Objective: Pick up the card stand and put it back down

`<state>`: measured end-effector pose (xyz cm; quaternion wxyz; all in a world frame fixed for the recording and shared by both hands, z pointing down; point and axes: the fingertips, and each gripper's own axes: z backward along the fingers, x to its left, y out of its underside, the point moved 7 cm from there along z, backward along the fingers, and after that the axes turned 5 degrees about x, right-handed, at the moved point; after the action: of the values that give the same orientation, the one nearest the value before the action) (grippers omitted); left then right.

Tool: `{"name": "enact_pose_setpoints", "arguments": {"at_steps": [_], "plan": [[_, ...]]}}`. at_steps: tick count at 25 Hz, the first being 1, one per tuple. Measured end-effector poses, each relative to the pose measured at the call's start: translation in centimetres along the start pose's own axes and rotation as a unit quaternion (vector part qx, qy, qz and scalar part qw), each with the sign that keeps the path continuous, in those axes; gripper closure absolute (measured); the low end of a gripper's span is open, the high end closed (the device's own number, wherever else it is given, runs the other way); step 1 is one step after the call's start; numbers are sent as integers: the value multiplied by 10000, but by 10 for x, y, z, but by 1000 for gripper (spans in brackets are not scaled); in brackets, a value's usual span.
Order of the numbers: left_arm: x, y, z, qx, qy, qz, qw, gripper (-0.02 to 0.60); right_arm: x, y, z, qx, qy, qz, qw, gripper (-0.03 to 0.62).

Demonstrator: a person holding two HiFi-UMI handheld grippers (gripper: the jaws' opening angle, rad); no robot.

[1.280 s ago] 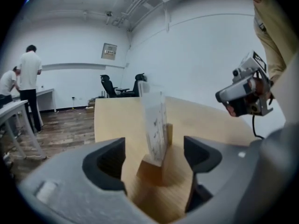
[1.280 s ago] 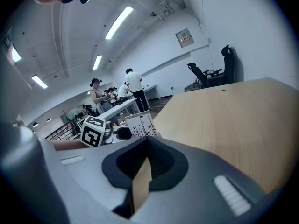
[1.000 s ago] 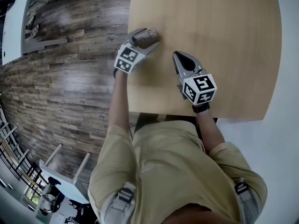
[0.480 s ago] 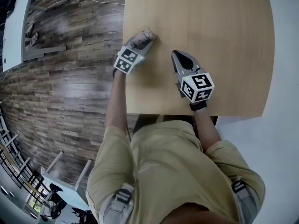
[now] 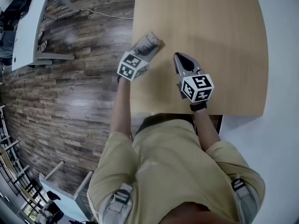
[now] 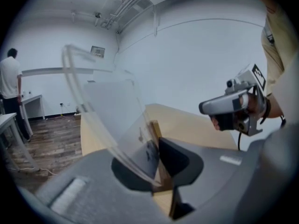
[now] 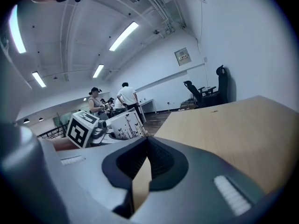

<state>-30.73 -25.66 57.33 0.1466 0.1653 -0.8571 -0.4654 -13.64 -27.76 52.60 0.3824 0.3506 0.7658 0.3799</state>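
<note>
Mostly clear, tilted card stand (image 6: pixel 117 125)

The left gripper (image 5: pixel 141 52), at the end of an outstretched bare arm, has its jaws clamped on the card stand (image 5: pixel 152 40). The right gripper (image 5: pixel 181 59) points forward, jaws closed together and empty.

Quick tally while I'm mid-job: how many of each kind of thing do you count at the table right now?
card stand: 1
grippers: 2, left gripper and right gripper
table: 1
Total: 4
</note>
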Motion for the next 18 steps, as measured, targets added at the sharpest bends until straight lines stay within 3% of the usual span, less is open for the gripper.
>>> {"name": "enact_pose_setpoints", "arguments": {"at_steps": [4,8,12,18], "plan": [[-19,-34,54,-346,-289,136,9989,534,26,-24,15,-373,-10,140,9992,589],[-46,-61,108,-694,-904,186,9933,534,54,-42,41,-691,-49,335,9970,589],[-69,-68,150,-1283,-1614,100,9785,534,80,-54,66,-916,-51,545,9943,589],[-104,-62,199,-1760,-2281,330,9570,534,106,-51,95,-1104,39,801,9906,589]]}}
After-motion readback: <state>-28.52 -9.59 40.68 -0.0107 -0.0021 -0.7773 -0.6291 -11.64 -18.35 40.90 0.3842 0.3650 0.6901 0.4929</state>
